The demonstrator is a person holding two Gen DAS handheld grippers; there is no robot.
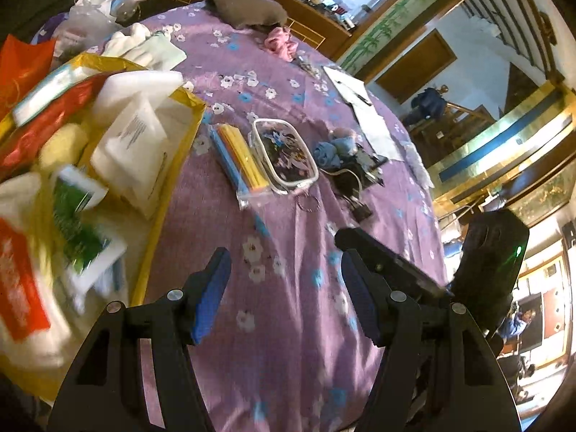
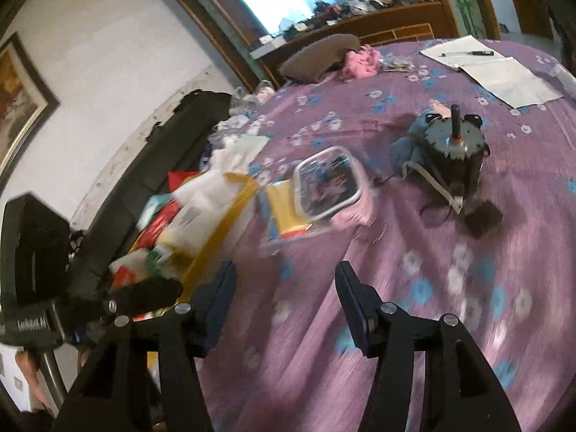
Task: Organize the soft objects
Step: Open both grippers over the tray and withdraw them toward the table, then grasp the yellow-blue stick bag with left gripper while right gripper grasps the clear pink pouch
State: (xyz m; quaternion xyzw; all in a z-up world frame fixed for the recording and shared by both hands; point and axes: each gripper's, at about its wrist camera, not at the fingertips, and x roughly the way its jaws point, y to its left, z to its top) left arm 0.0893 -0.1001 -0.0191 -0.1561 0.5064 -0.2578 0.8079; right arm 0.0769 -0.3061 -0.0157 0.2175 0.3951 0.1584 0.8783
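My left claw (image 1: 284,284) and right claw (image 2: 286,288) both hang spread wide and empty above the purple flowered cloth (image 1: 288,324), touching nothing. From my left camera, a yellow bag (image 1: 172,176) stuffed with soft packs sits at nine o'clock; a clear pouch (image 1: 284,154) lies at twelve, its long axis running toward eleven. Beside it at one o'clock a blue cloth (image 1: 329,151) rests against a small motor (image 2: 455,151). A pink scrunchie (image 1: 280,43) and grey pad (image 1: 248,7) lie farther off at twelve.
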